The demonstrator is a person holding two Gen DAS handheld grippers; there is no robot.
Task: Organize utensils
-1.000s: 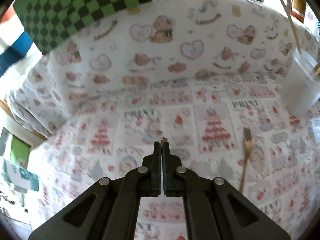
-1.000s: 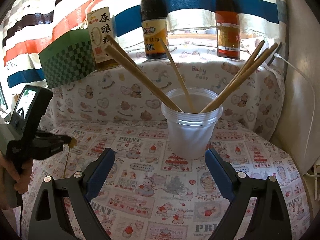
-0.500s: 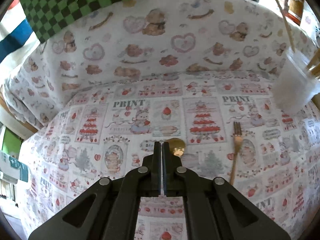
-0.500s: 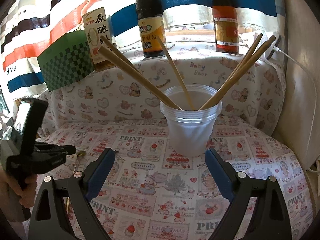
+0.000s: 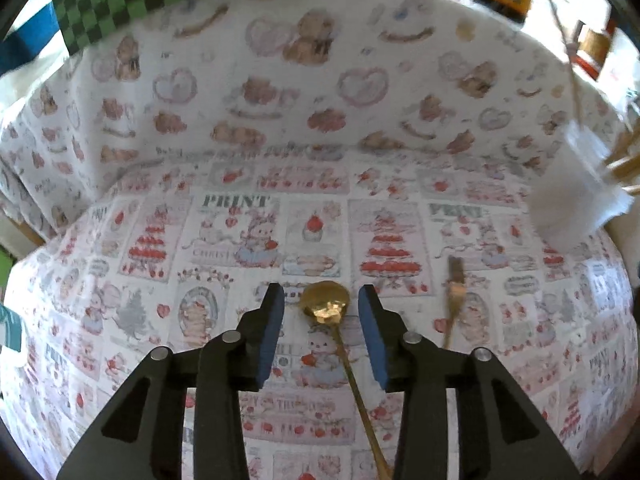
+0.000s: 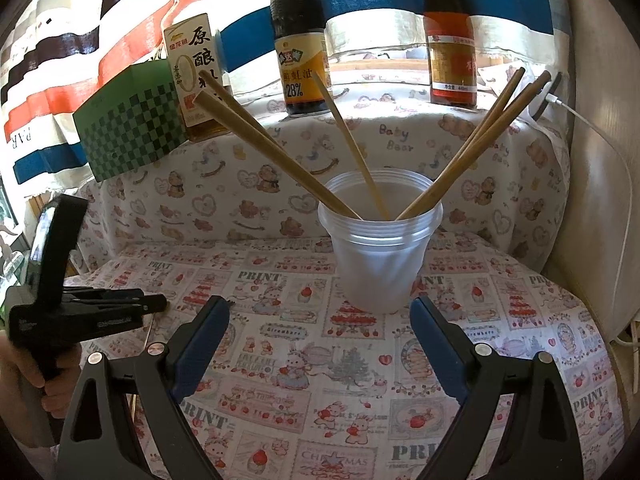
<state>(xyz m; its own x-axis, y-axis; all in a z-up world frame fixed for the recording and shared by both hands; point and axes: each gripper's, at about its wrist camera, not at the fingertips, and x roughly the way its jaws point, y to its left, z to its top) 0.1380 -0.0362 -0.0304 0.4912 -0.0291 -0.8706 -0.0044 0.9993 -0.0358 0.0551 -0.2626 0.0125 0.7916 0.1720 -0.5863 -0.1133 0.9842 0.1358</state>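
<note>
The surface (image 5: 160, 264) is covered in printed cloth. The cup (image 6: 380, 248) holds chopsticks (image 6: 276, 152), right in front of my wide-open right claw (image 6: 320, 332). My left claw (image 5: 320, 304) is spread too, spoon (image 5: 326, 304) lying between, fork (image 5: 454, 292) nearby.

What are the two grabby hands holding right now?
Nothing. The left gripper has its jaws open, with the gold spoon lying loose on the cloth between them. The right gripper is open too, in front of the plastic cup.
</note>
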